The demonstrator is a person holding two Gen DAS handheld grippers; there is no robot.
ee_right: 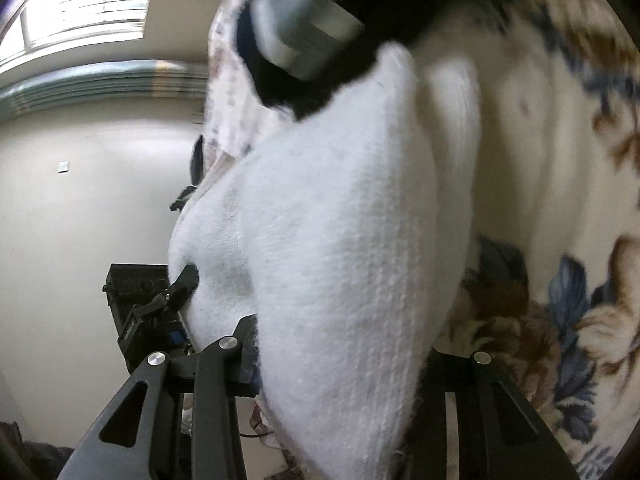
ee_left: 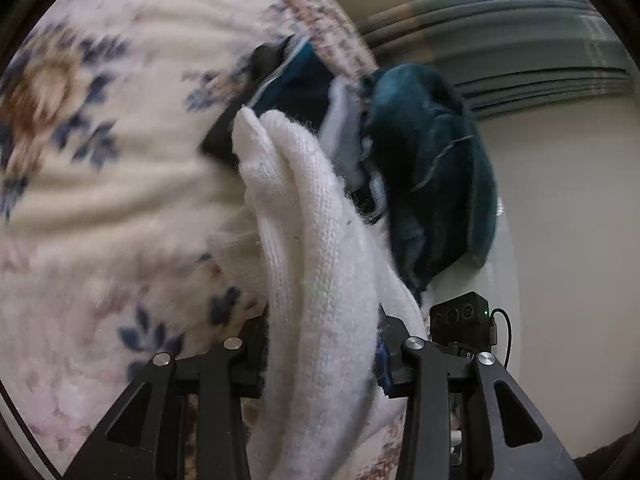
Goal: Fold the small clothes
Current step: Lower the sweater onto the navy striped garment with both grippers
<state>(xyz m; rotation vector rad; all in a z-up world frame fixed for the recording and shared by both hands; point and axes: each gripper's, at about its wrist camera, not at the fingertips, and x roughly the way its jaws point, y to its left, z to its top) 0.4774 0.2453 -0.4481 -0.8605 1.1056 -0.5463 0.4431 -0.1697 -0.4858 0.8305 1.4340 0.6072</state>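
Running up from between the black jaws of the left gripper (ee_left: 322, 356), a white knitted garment (ee_left: 316, 248) is seen in the left wrist view, pinched there by its lower part. It rises over a floral blanket (ee_left: 100, 160) that fills the left of the frame. Beyond its upper end a dark teal cloth (ee_left: 432, 168) is bunched with some lighter fabric. A small black device (ee_left: 462, 316) with a green light is seen just right of the jaws, before a pale wall (ee_left: 560, 220).

In the right wrist view the same white knitted garment (ee_right: 340, 240) is clamped between the jaws of the right gripper (ee_right: 340, 364), which are pressed against its sides. The floral blanket (ee_right: 560, 200) lies to the right, a window with blinds (ee_right: 88, 8) at upper left. Dark and grey fabric (ee_right: 320, 40) is blurred above.
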